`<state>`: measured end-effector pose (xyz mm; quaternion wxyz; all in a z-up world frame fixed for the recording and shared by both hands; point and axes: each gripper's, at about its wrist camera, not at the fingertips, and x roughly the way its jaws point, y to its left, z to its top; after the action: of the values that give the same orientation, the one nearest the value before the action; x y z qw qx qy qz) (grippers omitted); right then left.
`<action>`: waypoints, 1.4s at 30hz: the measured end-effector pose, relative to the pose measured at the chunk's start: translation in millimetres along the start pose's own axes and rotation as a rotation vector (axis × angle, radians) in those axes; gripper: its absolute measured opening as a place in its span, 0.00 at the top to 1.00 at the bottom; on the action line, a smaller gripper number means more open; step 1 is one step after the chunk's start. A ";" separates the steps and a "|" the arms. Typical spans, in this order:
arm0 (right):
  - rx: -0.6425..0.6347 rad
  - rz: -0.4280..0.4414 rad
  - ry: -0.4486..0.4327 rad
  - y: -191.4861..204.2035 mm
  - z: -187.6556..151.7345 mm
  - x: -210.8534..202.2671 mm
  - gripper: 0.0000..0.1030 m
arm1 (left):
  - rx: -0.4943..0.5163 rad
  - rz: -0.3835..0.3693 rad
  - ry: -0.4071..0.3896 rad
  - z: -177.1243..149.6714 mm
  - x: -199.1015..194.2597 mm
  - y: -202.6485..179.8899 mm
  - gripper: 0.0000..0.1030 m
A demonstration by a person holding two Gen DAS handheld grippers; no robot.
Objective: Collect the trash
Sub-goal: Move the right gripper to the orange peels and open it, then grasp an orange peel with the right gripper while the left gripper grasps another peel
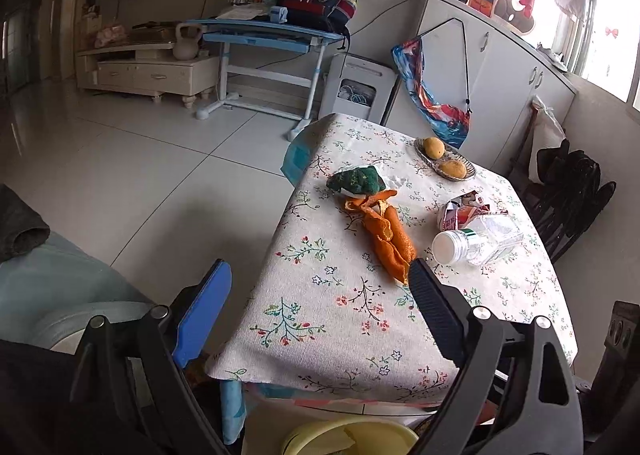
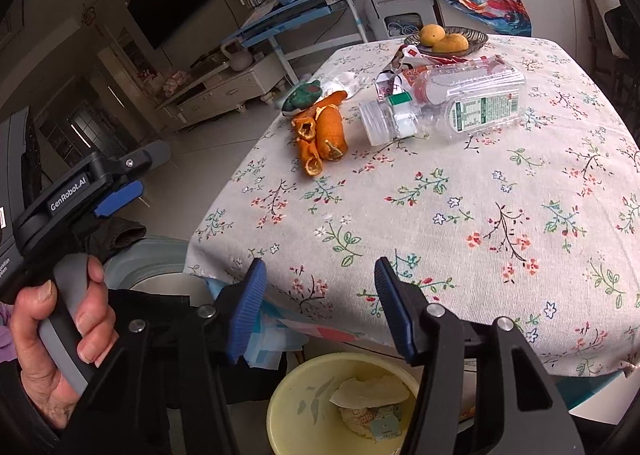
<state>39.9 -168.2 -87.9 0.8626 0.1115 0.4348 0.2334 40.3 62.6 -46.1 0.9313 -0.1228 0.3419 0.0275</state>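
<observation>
"GenRobot.AI" is showing on my left gripper (image 2: 120, 191); I'm holding both it and my right gripper (image 2: 316, 307) wide open and empty, nearing the table's (image 2: 460, 215) front edge by the orange peel (image 2: 320, 135).

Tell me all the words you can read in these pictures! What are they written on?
"GenRobot.AI": on the left gripper, side of its black body.
Bottle, green and white label: print too small to read.
Crumpled wrapper: red and white print, unreadable.
Scrap in the yellow bin: blurred.
Books on the far blue desk: too small.
</observation>
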 end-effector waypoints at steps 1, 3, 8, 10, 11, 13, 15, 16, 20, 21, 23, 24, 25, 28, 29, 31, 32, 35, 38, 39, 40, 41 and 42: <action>-0.006 0.003 0.002 1.7 4.2 4.7 0.48 | -0.001 -0.001 -0.001 -0.7 0.0 0.1 0.16; -0.019 0.009 0.005 5.5 14.1 14.6 0.50 | -0.007 -0.006 0.000 -1.0 0.5 0.7 0.16; -0.046 0.010 0.032 10.8 37.5 43.8 0.53 | -0.027 -0.009 0.007 -1.3 3.1 2.8 0.16; -0.062 0.012 0.042 14.3 43.7 54.8 0.53 | -0.039 -0.010 0.004 -0.5 2.4 4.5 0.16; -0.071 0.011 0.047 16.9 46.3 60.2 0.54 | -0.045 -0.010 0.001 -0.2 2.3 5.2 0.16; -0.093 0.006 0.056 21.6 51.7 70.5 0.55 | -0.054 -0.012 -0.002 1.5 1.6 6.4 0.16; -0.111 -0.009 0.061 25.3 57.5 79.8 0.56 | -0.061 -0.016 -0.001 2.0 2.5 7.7 0.16; -0.117 -0.025 0.065 26.1 59.8 84.1 0.56 | -0.063 -0.018 -0.001 2.5 3.2 7.7 0.16; -0.126 -0.047 0.084 26.2 67.1 101.1 0.60 | -0.069 -0.021 0.005 4.3 7.5 7.8 0.16; -0.132 -0.058 0.077 26.5 69.1 102.2 0.60 | -0.071 -0.021 0.007 5.3 8.8 7.8 0.16; -0.119 -0.055 0.068 26.3 73.3 102.5 0.61 | -0.077 -0.022 0.006 6.3 10.0 8.4 0.16; -0.116 -0.052 0.065 27.0 75.4 103.3 0.61 | -0.080 -0.023 0.005 7.3 10.9 9.1 0.16; -0.121 -0.054 0.065 28.5 77.1 104.8 0.61 | -0.083 -0.024 0.005 7.9 11.7 9.3 0.16; -0.164 -0.068 0.076 35.1 82.0 113.5 0.61 | -0.084 -0.026 0.009 9.6 15.1 10.1 0.16; -0.182 -0.071 0.079 37.6 83.2 116.9 0.61 | -0.083 -0.026 0.009 9.8 15.8 9.9 0.16; -0.213 -0.081 0.081 40.9 85.6 121.2 0.61 | -0.079 -0.023 0.007 10.2 17.0 9.1 0.16; -0.230 -0.091 0.075 42.9 86.8 121.5 0.61 | -0.080 -0.020 0.006 10.7 17.8 9.2 0.16; -0.252 -0.082 0.058 44.2 89.8 121.6 0.57 | -0.093 -0.019 0.008 11.5 20.0 10.6 0.16; -0.311 -0.097 0.080 51.0 87.0 126.8 0.56 | -0.095 -0.020 0.014 12.0 23.7 10.8 0.16; -0.329 -0.107 0.088 53.1 86.2 126.9 0.56 | -0.093 -0.018 0.014 12.2 24.6 10.3 0.16; -0.341 -0.112 0.096 54.0 85.7 126.4 0.59 | -0.091 -0.017 0.014 12.5 25.5 9.7 0.16; -0.348 -0.118 0.103 53.5 85.0 124.8 0.72 | -0.088 -0.016 0.015 12.5 26.2 9.3 0.16; -0.349 -0.115 0.113 51.0 84.4 122.4 0.75 | -0.087 -0.015 0.017 13.2 27.2 9.0 0.16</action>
<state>154.8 -62.0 -102.7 0.8549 -0.0782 0.4413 0.2613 68.2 73.7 -55.8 0.9222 -0.1658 0.3475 0.0344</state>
